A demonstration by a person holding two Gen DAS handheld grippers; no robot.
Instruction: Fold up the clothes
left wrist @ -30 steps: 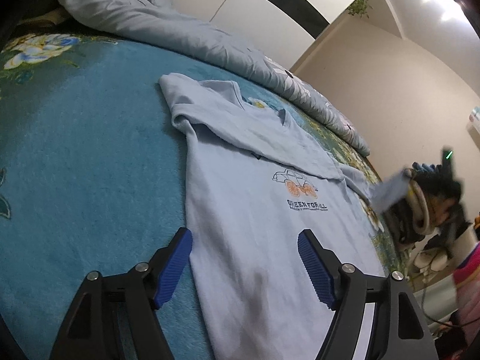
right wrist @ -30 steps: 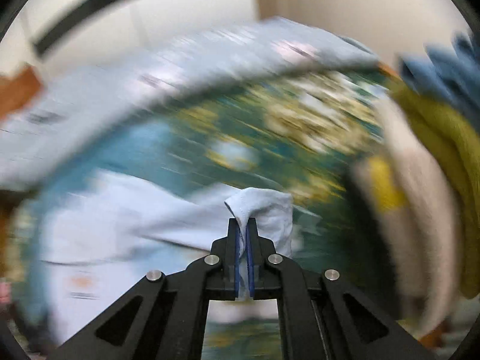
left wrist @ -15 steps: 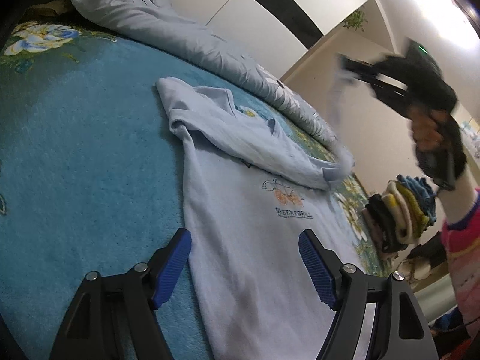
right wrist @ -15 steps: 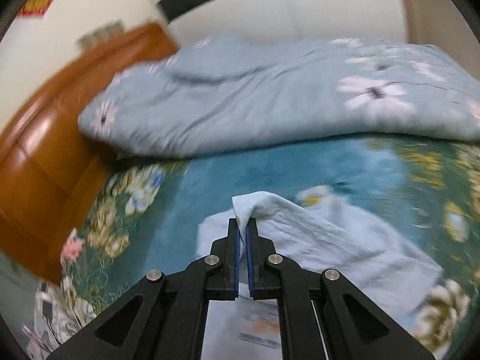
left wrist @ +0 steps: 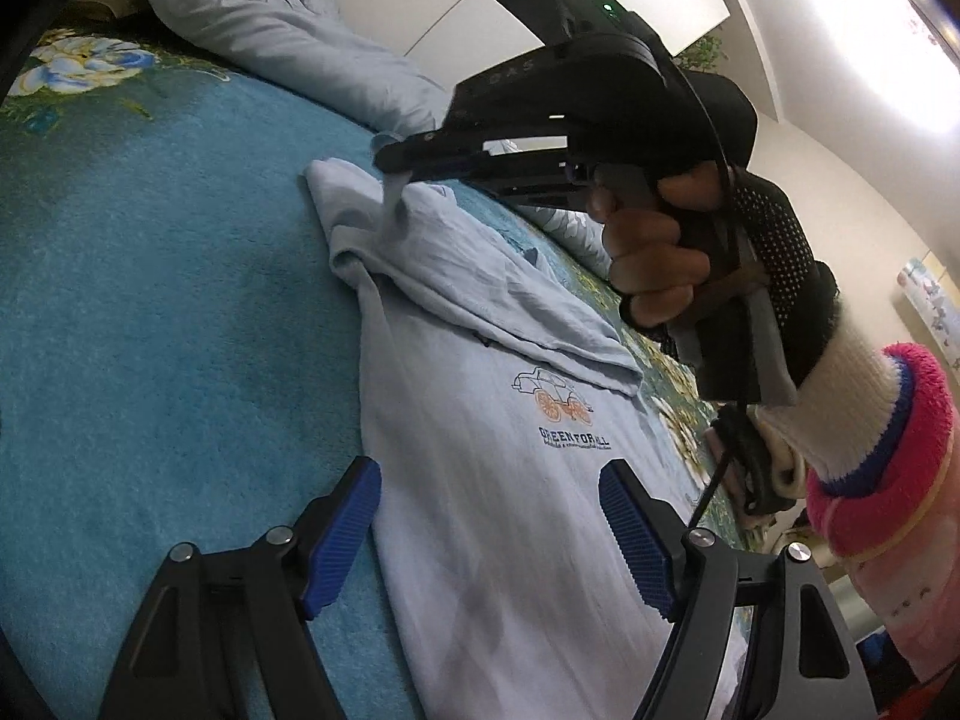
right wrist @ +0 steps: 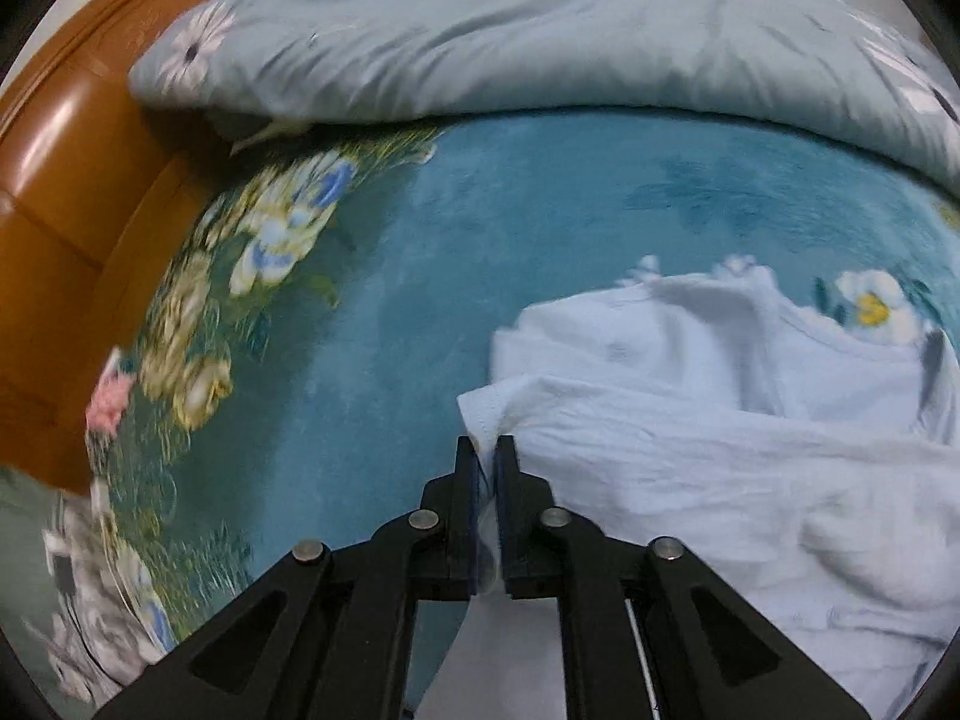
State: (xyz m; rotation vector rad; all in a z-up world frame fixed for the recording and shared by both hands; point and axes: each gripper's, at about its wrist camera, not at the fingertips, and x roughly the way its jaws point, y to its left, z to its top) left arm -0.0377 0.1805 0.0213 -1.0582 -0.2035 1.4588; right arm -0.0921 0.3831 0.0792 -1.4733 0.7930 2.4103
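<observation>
A pale blue T-shirt (left wrist: 480, 372) with a car print lies flat on the teal bed blanket (left wrist: 150, 300). My left gripper (left wrist: 489, 480) hovers open just over the shirt's lower left edge, with nothing pinched. My right gripper (left wrist: 390, 156) reaches across over the shirt's far shoulder, held by a hand (left wrist: 654, 258). In the right wrist view my right gripper (right wrist: 486, 444) pinches a sleeve corner (right wrist: 480, 414) between nearly closed jaws that are starting to open. The sleeve is laid across the shirt's chest (right wrist: 720, 480).
A grey-blue flowered quilt (right wrist: 540, 30) is bunched along the far side of the bed. A wooden headboard (right wrist: 60, 150) stands at the left. The person's pink and white sleeve (left wrist: 870, 480) fills the right side of the left wrist view.
My right gripper carried the sleeve from the right side up and across the shirt to its far left shoulder and came down. The left gripper has hardly moved.
</observation>
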